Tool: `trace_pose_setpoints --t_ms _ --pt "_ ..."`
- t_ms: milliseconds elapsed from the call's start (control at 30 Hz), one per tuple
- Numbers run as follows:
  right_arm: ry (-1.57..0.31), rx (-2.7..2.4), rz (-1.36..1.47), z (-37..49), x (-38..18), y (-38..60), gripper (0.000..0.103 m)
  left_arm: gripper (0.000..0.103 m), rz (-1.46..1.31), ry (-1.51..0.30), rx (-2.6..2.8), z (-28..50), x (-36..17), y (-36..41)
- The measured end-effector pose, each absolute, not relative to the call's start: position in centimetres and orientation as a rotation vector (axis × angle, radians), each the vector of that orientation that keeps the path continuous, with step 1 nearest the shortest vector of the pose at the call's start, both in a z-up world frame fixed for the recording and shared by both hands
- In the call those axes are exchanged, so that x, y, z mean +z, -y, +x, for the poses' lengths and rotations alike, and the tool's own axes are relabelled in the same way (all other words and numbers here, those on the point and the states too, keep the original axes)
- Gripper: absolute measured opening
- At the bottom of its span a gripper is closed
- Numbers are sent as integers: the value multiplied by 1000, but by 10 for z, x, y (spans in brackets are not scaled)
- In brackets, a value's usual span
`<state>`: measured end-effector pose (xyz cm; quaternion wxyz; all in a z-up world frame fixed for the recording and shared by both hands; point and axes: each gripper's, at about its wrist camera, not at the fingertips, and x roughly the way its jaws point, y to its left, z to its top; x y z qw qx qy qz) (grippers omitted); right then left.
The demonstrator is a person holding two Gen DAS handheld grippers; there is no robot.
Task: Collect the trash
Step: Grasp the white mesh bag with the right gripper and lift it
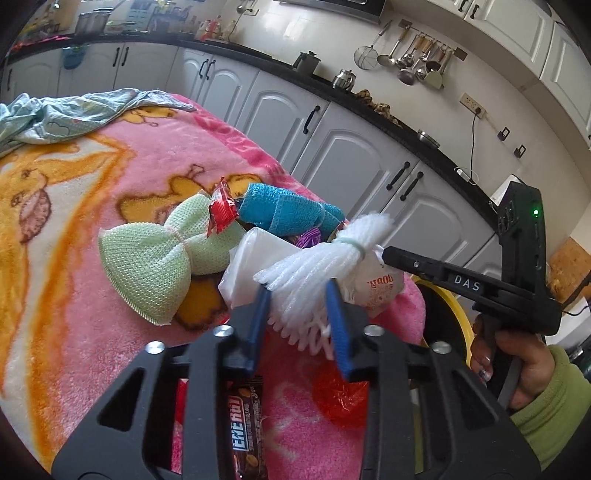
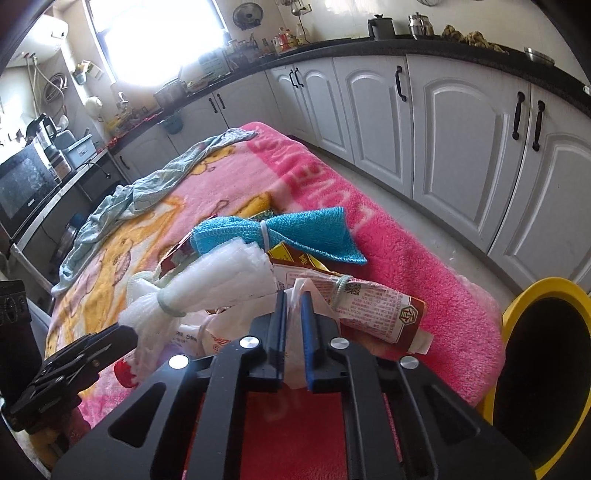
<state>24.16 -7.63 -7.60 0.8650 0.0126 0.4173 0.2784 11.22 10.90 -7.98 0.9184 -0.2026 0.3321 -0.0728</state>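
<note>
free: pink blanket (image 1: 122, 280) left of pile | blocked: green cloth (image 1: 147, 266), blue cloth (image 1: 291, 214) behind pile

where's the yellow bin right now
The yellow bin stands on the floor off the corner of the pink blanket, at the right edge of the right wrist view, below the white cabinets.

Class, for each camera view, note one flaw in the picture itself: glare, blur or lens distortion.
Left wrist view: fisheye bends the cabinet row into a curve; dark corners. Right wrist view: the window is blown out white, washing out nearby detail; the counter edge bows.
</note>
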Motion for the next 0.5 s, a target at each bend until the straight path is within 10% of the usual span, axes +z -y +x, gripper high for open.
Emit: trace_pose_setpoints --t_ms 500 --pt "-706 616 17 218 -25 79 2 4 -397 -556 -170 95 -39 -118"
